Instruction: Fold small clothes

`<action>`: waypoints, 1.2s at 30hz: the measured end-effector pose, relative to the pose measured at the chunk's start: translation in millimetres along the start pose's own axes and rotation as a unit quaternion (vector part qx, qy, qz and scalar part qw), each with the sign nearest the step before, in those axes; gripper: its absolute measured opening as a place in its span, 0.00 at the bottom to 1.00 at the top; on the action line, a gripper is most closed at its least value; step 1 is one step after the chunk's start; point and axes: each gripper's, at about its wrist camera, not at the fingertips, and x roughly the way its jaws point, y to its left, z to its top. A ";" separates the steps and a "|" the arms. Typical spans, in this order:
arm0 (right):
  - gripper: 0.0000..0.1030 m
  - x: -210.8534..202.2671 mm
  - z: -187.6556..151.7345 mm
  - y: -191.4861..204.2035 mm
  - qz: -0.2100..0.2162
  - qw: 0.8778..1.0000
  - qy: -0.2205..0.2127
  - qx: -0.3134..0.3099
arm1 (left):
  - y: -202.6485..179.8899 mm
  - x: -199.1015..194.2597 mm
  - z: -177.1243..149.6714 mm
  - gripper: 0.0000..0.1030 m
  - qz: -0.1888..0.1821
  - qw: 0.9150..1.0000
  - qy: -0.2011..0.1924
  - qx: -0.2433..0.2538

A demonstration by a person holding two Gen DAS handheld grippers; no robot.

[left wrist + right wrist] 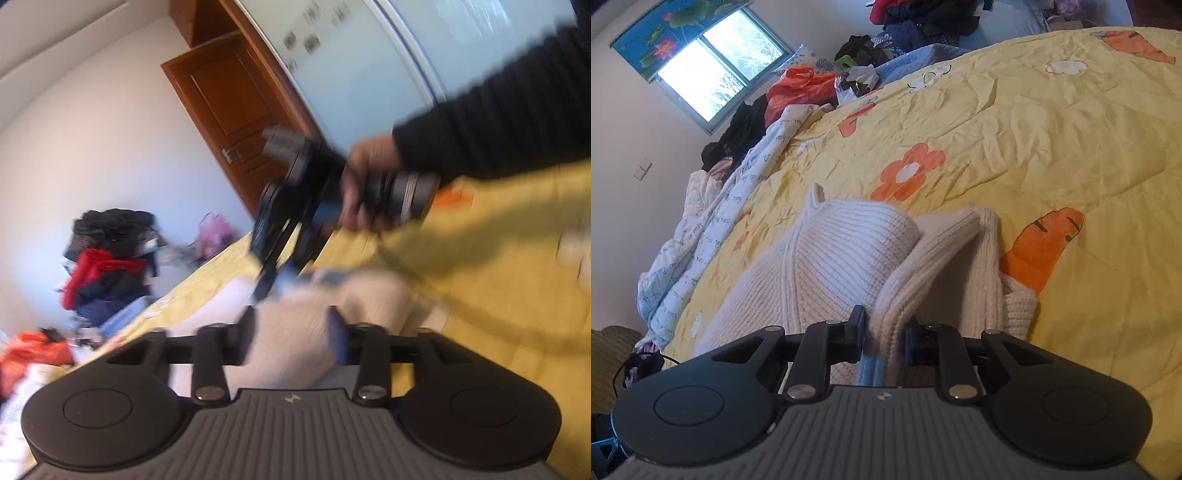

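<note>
Nearest to my left camera is the left gripper (291,336), and between its two fingers I see the white knitted sweater (295,332). The fingers stand a little apart with the knit filling the gap between them. The picture is blurred, so I cannot tell if they really press the cloth or only stand around it. Just beyond, in the same view, the right gripper (277,277) points down to the sweater, held by the person's hand (365,184) in a dark sleeve. Its tips touch the knit.

In the right wrist view the right gripper (884,338) is nearly closed, and it pinches a thick ribbed edge of the sweater (842,258). This edge is lifted from the rest of the garment, which lies on the yellow quilt (1052,122) with orange flowers and carrots.

From left to right in this view: a window (713,74) with a blue flowered blind on the wall, then a crumpled white blanket with writing (713,229) along the quilt's edge, an orange plastic bag (798,86) behind it, and a pile of dark clothes (923,18) at the top. The sweater sits near the quilt's near edge, just beside an orange carrot print (1041,247).
</note>
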 end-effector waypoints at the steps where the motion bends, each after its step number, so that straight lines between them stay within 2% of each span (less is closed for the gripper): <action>1: 0.21 1.5 -1.1 -2.0 0.004 1.000 -0.002 0.006 | 1.1 1.5 -5.1 0.63 0.009 1.000 0.005 0.016; 3: 0.21 4.0 -0.8 -3.4 0.008 1.000 -0.004 0.014 | 6.5 6.5 -12.1 0.64 0.025 0.999 0.012 0.045; 4: 0.22 4.5 -0.6 -4.3 0.010 1.000 -0.004 0.018 | 6.6 8.8 -13.7 0.64 0.025 0.998 0.014 0.057; 9: 0.36 4.2 -0.5 -11.6 0.017 0.999 -0.005 0.052 | 5.2 19.7 -13.8 0.64 0.015 0.993 0.023 0.115; 13: 0.40 4.1 0.0 -10.4 0.015 0.998 -0.007 0.062 | -8.2 29.5 -10.8 0.64 0.007 0.989 0.018 0.150; 15: 0.46 6.5 3.6 -6.2 0.012 0.998 -0.003 0.057 | -13.5 40.8 -9.8 0.64 0.007 0.987 0.017 0.157; 17: 0.57 10.0 9.6 -0.3 0.002 0.999 -0.001 0.045 | -12.3 48.1 -6.6 0.61 -0.002 0.989 0.026 0.147; 18: 0.59 12.3 12.6 3.0 -0.001 0.999 -0.001 0.039 | -9.7 50.6 -4.5 0.59 -0.007 0.990 0.029 0.137; 19: 0.62 15.3 15.7 5.8 -0.005 1.000 -0.001 0.030 | -6.9 51.9 -2.4 0.52 -0.012 0.991 0.033 0.127; 20: 0.62 19.1 18.1 7.6 -0.010 1.000 0.000 0.022 | -3.9 51.9 -0.7 0.43 -0.017 0.992 0.035 0.118; 21: 0.55 23.5 19.5 8.9 -0.015 1.000 -0.001 0.016 | -1.7 52.1 0.6 0.36 -0.020 0.993 0.034 0.109; 22: 0.40 27.8 20.2 10.4 -0.022 1.000 -0.004 0.004 | -0.1 52.6 2.3 0.29 -0.013 0.994 0.029 0.102; 23: 0.24 30.7 20.0 13.7 -0.025 1.000 -0.005 -0.013 | 0.9 53.2 4.2 0.27 -0.011 0.995 0.025 0.098; 27: 0.23 3.5 21.9 42.4 -0.027 0.994 -0.035 -0.103 | 9.3 47.1 20.3 0.26 -0.029 0.997 0.006 0.068; 29: 0.23 -18.0 26.6 41.0 -0.040 0.990 -0.050 -0.123 | 3.4 48.5 23.6 0.26 -0.047 0.997 0.004 0.063; 32: 0.23 -20.4 25.0 5.4 -0.060 0.995 -0.031 -0.074 | -12.8 70.0 17.3 0.26 -0.081 0.995 0.025 0.054; 33: 0.24 -13.6 19.3 -4.7 -0.075 0.995 -0.018 -0.063 | -17.8 74.5 13.8 0.26 -0.075 0.995 0.022 0.059; 34: 0.36 -9.3 12.6 -12.5 -0.080 0.995 -0.018 -0.051 | -22.1 72.0 11.1 0.28 -0.059 0.995 0.009 0.076; 36: 0.42 -15.1 4.6 -26.4 -0.055 0.997 -0.050 0.000 | -18.5 64.5 9.7 0.32 -0.051 0.995 -0.002 0.082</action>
